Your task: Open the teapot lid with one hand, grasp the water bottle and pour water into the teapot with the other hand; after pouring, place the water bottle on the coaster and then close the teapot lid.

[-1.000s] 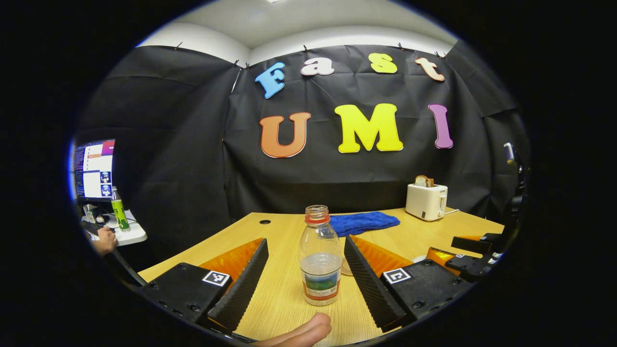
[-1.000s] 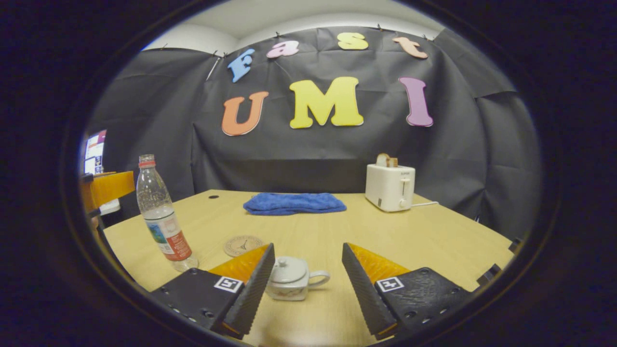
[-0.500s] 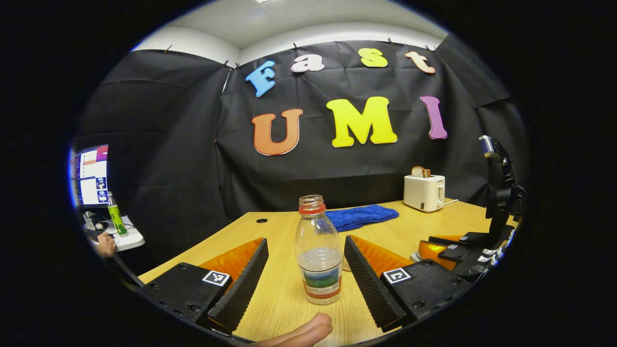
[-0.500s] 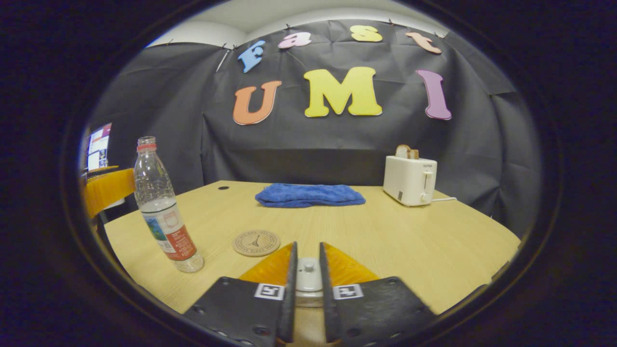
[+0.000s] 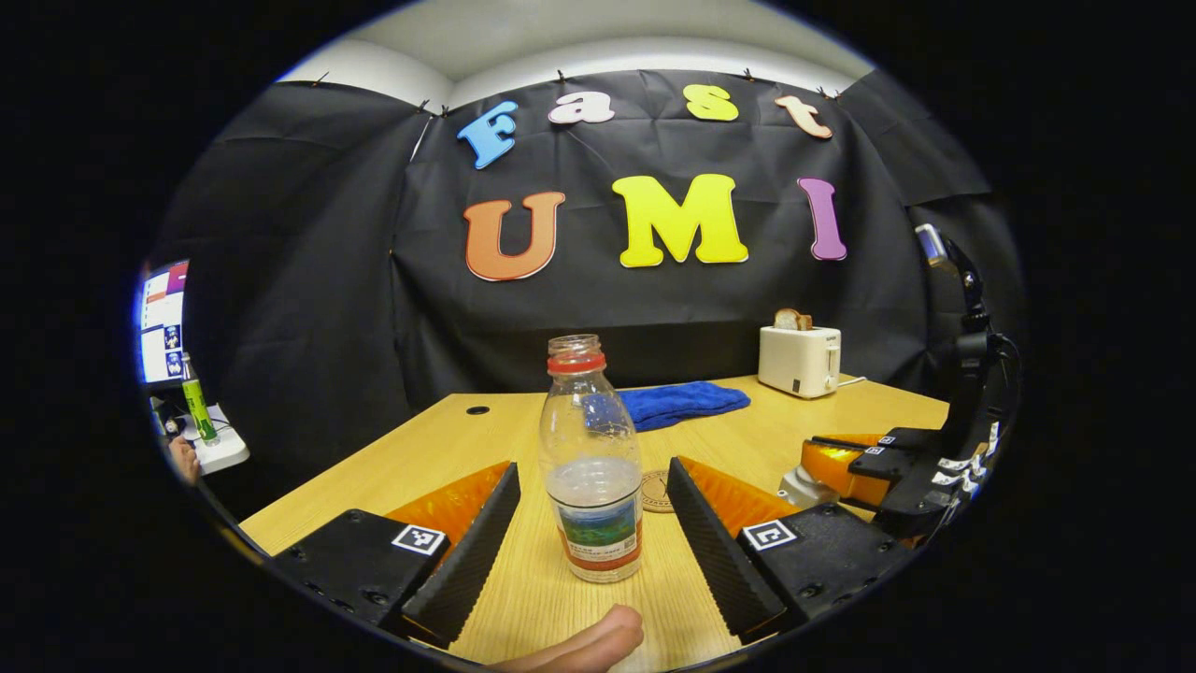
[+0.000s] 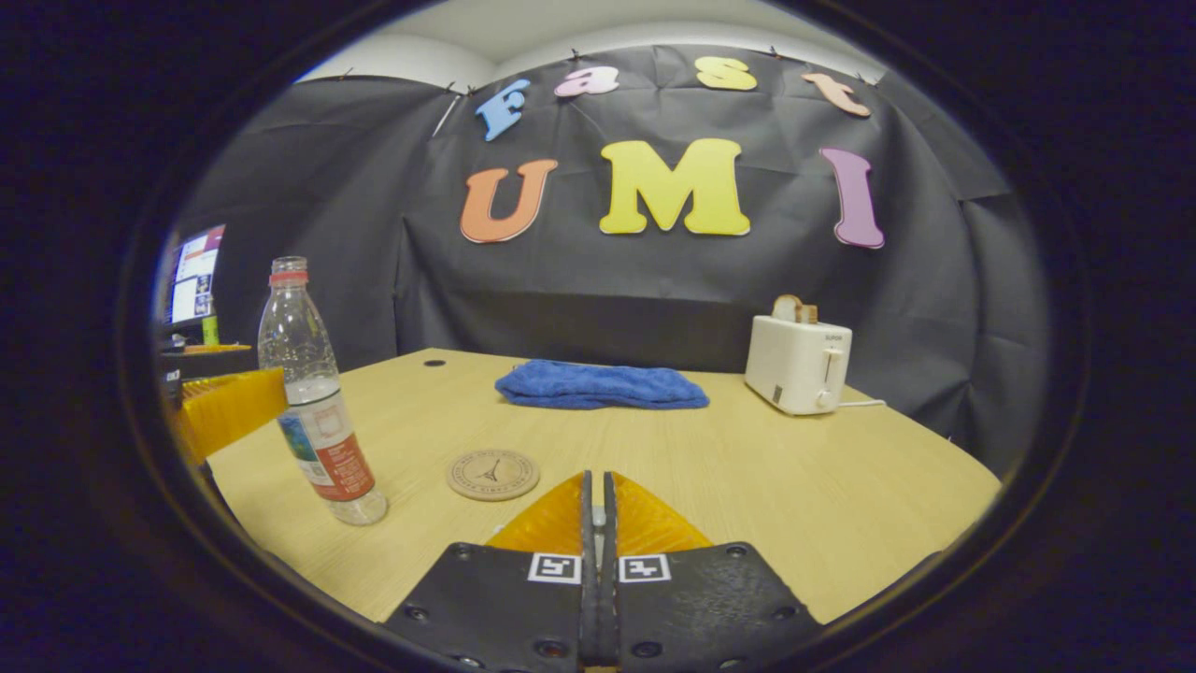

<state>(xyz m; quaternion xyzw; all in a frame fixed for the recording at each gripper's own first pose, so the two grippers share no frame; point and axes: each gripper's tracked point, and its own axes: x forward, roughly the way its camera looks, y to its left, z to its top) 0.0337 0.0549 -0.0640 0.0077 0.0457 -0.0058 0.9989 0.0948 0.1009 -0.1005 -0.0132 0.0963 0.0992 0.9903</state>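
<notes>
Right gripper (image 6: pixel 598 523) jaws now closed, teapot hidden, left gripper (image 5: pixel 590 523) jaws wide around water bottle (image 5: pixel 590 467), untouched

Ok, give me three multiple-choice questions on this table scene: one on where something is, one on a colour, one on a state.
1. Where is the round cork coaster relative to the clear plastic water bottle?
A. under it
B. beside it, apart, on the wooden table
C. on top of it

2. What colour is the folded towel?
A. red
B. green
C. blue

3. How is the left gripper?
A. open, with the bottle standing between its fingers
B. shut on the bottle
C. shut on nothing

Answers:
1. B: bare tabletop shows between coaster and bottle.
2. C: the towel is plainly blue.
3. A: there are gaps on both sides of the bottle.
</notes>
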